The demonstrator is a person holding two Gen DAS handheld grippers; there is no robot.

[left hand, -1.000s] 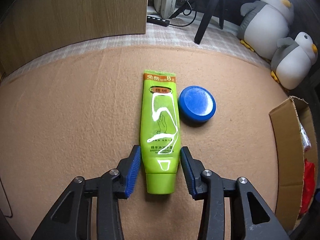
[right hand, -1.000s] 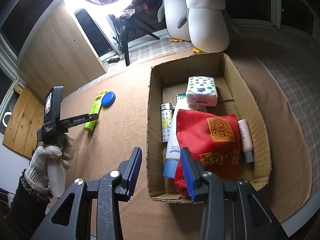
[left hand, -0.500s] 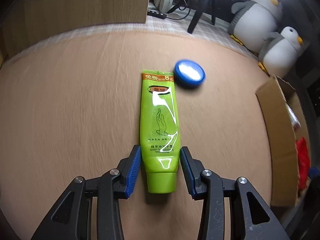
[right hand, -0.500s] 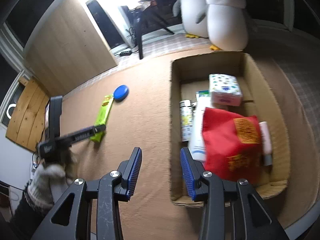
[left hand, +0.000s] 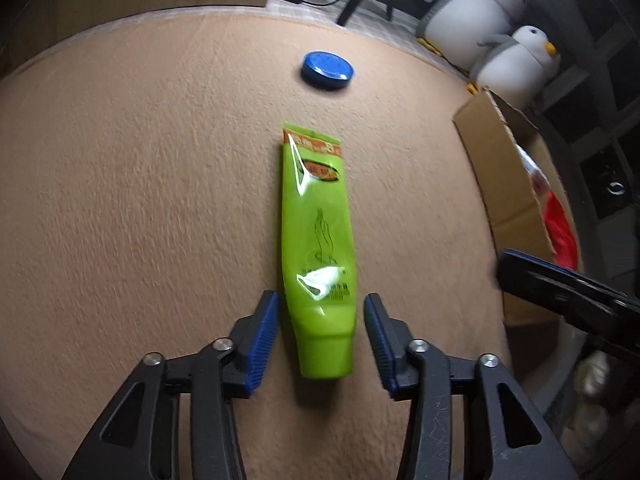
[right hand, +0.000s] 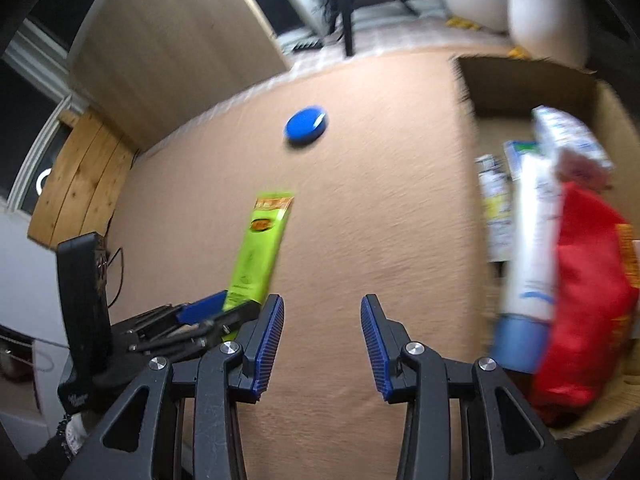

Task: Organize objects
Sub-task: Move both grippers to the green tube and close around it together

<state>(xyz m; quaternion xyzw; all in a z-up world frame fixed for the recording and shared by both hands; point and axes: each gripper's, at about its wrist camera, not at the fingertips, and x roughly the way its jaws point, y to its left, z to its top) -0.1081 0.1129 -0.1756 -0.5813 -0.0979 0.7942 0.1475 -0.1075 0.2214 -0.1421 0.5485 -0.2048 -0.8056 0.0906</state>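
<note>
A bright green tube [left hand: 318,240] lies between the jaws of my left gripper [left hand: 320,330], cap end toward the camera; the left pad touches it and a gap shows at the right pad. It also shows in the right wrist view [right hand: 258,248]. A blue round tin [left hand: 327,69] lies farther away on the tan carpet, also in the right wrist view [right hand: 306,125]. My right gripper [right hand: 322,336] is open and empty above the carpet, left of the cardboard box [right hand: 520,76]. The left gripper [right hand: 208,312] shows at its lower left.
The box [left hand: 504,176] holds a red pouch [right hand: 588,292], a white tube [right hand: 530,260], a tissue pack [right hand: 568,140] and other items. Two plush penguins [left hand: 492,28] stand behind it. A wooden panel [right hand: 172,60] and a tripod leg [right hand: 346,20] are at the back.
The green tube has come away from the blue tin, which now lies farther off. The right gripper has swung left, away from over the box, and now shows in the left view.
</note>
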